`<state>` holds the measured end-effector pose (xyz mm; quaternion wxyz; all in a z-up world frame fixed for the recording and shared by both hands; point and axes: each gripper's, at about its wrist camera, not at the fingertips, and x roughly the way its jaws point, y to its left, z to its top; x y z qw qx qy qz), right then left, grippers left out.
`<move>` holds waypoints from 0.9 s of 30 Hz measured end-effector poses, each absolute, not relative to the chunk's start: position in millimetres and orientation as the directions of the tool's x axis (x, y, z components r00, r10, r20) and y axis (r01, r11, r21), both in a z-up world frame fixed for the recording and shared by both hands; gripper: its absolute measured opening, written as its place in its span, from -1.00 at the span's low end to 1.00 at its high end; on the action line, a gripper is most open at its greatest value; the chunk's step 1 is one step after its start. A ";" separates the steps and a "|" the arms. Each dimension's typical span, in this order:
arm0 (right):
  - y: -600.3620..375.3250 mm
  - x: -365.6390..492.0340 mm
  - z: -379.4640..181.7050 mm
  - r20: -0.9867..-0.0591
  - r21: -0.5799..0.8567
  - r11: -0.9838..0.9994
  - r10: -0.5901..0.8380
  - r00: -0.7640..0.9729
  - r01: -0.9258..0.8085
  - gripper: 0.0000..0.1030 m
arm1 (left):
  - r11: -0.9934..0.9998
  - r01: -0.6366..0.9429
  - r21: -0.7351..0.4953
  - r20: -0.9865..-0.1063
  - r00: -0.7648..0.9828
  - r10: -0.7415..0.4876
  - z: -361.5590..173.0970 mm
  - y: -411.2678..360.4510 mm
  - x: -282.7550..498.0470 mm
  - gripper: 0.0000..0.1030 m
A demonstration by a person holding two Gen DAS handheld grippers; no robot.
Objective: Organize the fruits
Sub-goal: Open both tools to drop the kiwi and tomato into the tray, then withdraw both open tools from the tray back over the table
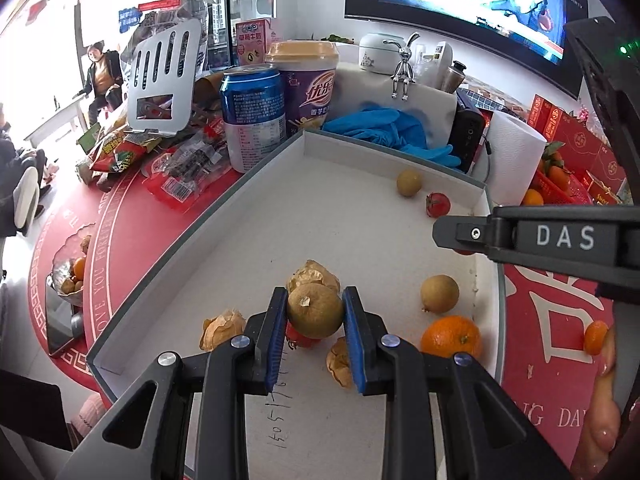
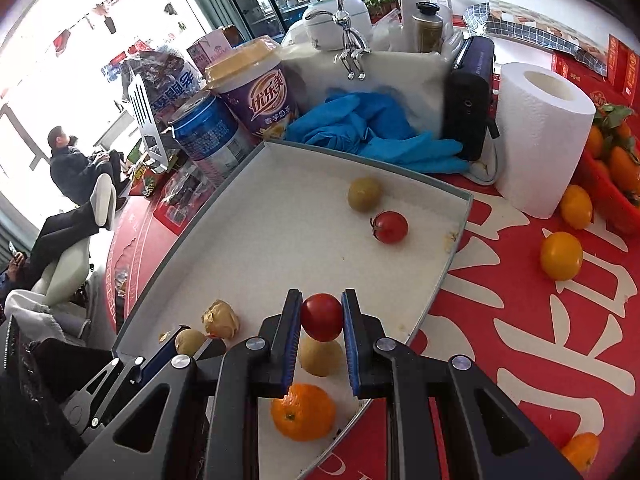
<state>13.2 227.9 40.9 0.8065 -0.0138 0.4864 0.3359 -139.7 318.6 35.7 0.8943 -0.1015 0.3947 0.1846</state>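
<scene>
A shallow white tray (image 1: 256,240) with a grey rim (image 2: 456,236) holds the fruit. My left gripper (image 1: 315,312) is shut on a brown longan (image 1: 315,309) above the tray's near part, over a red tomato (image 1: 300,338). My right gripper (image 2: 322,318) is shut on a red cherry tomato (image 2: 322,316), above a longan (image 2: 318,354) and an orange (image 2: 303,412). At the far end lie a longan (image 2: 364,194) and a tomato (image 2: 390,227). Papery husks (image 1: 222,328) lie near the left gripper. The right gripper shows in the left view (image 1: 540,238).
A blue can (image 1: 252,116), purple cup (image 1: 304,84), blue gloves (image 2: 372,132), black box (image 2: 466,108) and paper roll (image 2: 540,136) crowd the tray's far side. Loose oranges (image 2: 560,256) lie on the red tablecloth at right beside a red fruit basket (image 2: 612,184).
</scene>
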 end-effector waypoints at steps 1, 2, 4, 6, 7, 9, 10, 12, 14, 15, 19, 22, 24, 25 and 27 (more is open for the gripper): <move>228.5 13.4 41.1 -0.794 0.303 0.774 0.527 0.301 -0.556 -0.60 | 0.911 -0.411 -0.035 -0.743 0.620 0.251 35.7 318.6 -139.7 -0.42; 228.3 13.1 41.6 -0.795 0.301 0.774 0.527 0.301 -0.558 -0.60 | 0.911 -0.411 -0.034 -0.743 0.620 0.252 35.6 318.6 -139.7 -0.42; 228.6 12.7 42.7 -0.794 0.296 0.774 0.525 0.307 -0.560 -0.60 | 0.911 -0.412 -0.031 -0.744 0.618 0.254 35.8 318.7 -138.7 -0.41; 230.9 12.4 43.3 -0.793 0.294 0.769 0.527 0.305 -0.567 -0.60 | 0.910 -0.414 -0.027 -0.743 0.617 0.259 35.8 318.8 -137.9 -0.41; 231.7 12.2 43.6 -0.793 0.294 0.767 0.529 0.302 -0.570 -0.60 | 0.910 -0.414 -0.025 -0.744 0.616 0.259 35.5 319.2 -137.1 -0.41; 233.9 12.0 43.6 -0.794 0.300 0.760 0.534 0.290 -0.577 -0.57 | 0.911 -0.412 -0.027 -0.750 0.611 0.254 34.9 319.4 -136.8 -0.30; 234.4 12.0 43.5 -0.795 0.302 0.758 0.534 0.286 -0.578 -0.52 | 0.911 -0.412 -0.027 -0.752 0.608 0.253 34.5 319.2 -136.7 -0.06; 234.3 12.4 43.5 -0.799 0.301 0.761 0.530 0.285 -0.575 0.02 | 0.907 -0.420 -0.028 -0.747 0.612 0.260 35.7 319.6 -138.3 0.45; 232.5 12.1 45.7 -0.794 0.302 0.765 0.532 0.294 -0.569 0.68 | 0.906 -0.421 -0.033 -0.732 0.627 0.265 38.6 318.0 -141.5 0.60; 230.4 10.6 49.4 -0.783 0.296 0.768 0.535 0.316 -0.568 0.70 | 0.907 -0.419 -0.030 -0.730 0.629 0.266 40.3 317.2 -141.8 0.60; 227.8 8.4 58.8 -0.781 0.277 0.766 0.532 0.328 -0.581 0.70 | 0.912 -0.410 -0.008 -0.733 0.623 0.274 43.8 313.1 -140.1 0.62; 222.5 8.1 64.2 -0.779 0.278 0.770 0.531 0.335 -0.575 0.71 | 0.913 -0.408 0.001 -0.731 0.623 0.279 45.6 309.8 -141.0 0.64; 218.6 8.6 65.7 -0.780 0.281 0.773 0.530 0.334 -0.569 0.71 | 0.915 -0.404 0.001 -0.732 0.622 0.276 46.7 308.2 -140.6 0.64; 215.8 9.1 66.2 -0.781 0.283 0.774 0.529 0.333 -0.566 0.71 | 0.915 -0.402 0.003 -0.732 0.622 0.276 47.4 306.9 -140.8 0.64; 209.8 10.0 66.6 -0.782 0.285 0.781 0.525 0.336 -0.556 0.71 | 0.917 -0.399 0.009 -0.731 0.623 0.279 49.3 304.2 -140.5 0.65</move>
